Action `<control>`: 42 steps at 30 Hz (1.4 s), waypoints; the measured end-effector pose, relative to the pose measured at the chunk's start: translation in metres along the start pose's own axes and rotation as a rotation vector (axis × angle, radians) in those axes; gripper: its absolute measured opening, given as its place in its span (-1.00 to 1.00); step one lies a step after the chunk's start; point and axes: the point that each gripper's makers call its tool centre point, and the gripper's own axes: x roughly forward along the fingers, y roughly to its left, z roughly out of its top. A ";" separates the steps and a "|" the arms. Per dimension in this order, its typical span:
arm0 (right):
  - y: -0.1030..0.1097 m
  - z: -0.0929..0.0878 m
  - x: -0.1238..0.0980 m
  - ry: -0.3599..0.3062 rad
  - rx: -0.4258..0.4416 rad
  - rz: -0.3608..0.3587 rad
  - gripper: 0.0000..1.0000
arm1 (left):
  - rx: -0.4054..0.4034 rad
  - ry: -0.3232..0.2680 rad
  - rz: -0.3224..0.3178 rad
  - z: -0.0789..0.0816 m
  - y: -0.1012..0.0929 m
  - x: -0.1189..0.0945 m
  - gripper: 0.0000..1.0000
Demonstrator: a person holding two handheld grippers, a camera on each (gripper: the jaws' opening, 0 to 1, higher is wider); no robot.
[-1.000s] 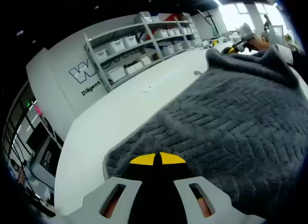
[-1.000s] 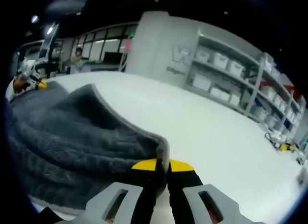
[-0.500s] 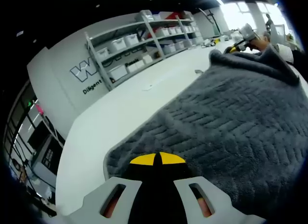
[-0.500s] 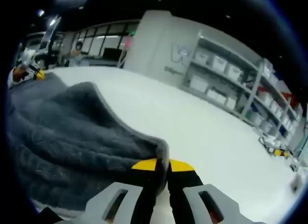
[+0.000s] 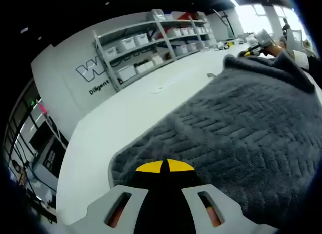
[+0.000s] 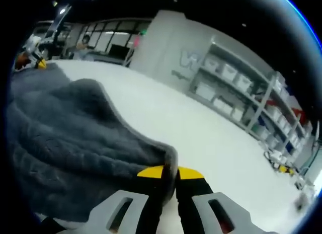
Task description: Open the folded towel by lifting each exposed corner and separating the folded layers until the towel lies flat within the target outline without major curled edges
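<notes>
A dark grey towel (image 5: pixel 236 128) with a zigzag pile lies spread over the white table (image 5: pixel 131 110). My left gripper (image 5: pixel 164 166) is shut on the towel's near corner, its yellow-tipped jaws pressed together. In the right gripper view the same towel (image 6: pixel 65 138) hangs in folds, and my right gripper (image 6: pixel 171 171) is shut on its corner edge, holding it above the table (image 6: pixel 201 138). Far off at the towel's other end, the right gripper (image 5: pixel 251 49) appears in the left gripper view, and the left gripper (image 6: pixel 31 60) appears in the right gripper view.
Grey shelving with white bins (image 5: pixel 146 43) lines the wall behind the table, seen also in the right gripper view as shelves (image 6: pixel 236 88). A small flat object (image 5: pixel 157 89) lies on the table past the towel. Windows and people stand far back (image 6: pixel 85 43).
Both views have shifted slightly with the hands. The right gripper has tilted and lifted a little with its corner, and the towel edge there stands more taut. Both grips are unchanged.
</notes>
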 end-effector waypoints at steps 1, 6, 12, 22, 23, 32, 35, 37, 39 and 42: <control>0.000 0.000 0.000 0.000 -0.003 0.000 -0.94 | -0.002 0.001 0.001 0.000 0.001 0.000 -0.99; -0.002 -0.002 -0.002 -0.002 -0.004 -0.004 -0.93 | -0.008 0.002 0.000 0.000 0.004 0.001 -0.99; -0.012 -0.008 -0.006 0.003 -0.019 -0.038 -0.93 | -0.004 0.002 0.002 0.000 0.007 0.003 -0.99; -0.021 -0.015 -0.009 0.007 -0.037 -0.067 -0.94 | -0.007 0.000 -0.001 0.000 0.017 0.007 -0.99; -0.021 -0.015 -0.009 0.006 -0.040 -0.068 -0.93 | -0.010 -0.001 -0.003 0.000 0.018 0.008 -0.99; -0.026 -0.018 -0.009 -0.003 -0.057 -0.067 -0.91 | -0.012 -0.002 -0.003 0.001 0.009 0.004 -0.99; -0.031 -0.019 -0.008 -0.006 -0.044 -0.065 -0.91 | -0.020 -0.004 -0.007 0.001 0.010 0.004 -0.99; -0.033 -0.020 -0.007 -0.007 -0.044 -0.067 -0.91 | -0.025 -0.006 -0.009 0.000 0.010 0.004 -0.99; -0.034 -0.021 -0.007 -0.009 -0.051 -0.069 -0.91 | -0.029 -0.005 -0.008 0.000 0.010 0.004 -0.99; -0.038 -0.021 -0.005 -0.013 -0.054 -0.070 -0.90 | -0.031 -0.006 -0.010 0.000 0.012 0.005 -0.99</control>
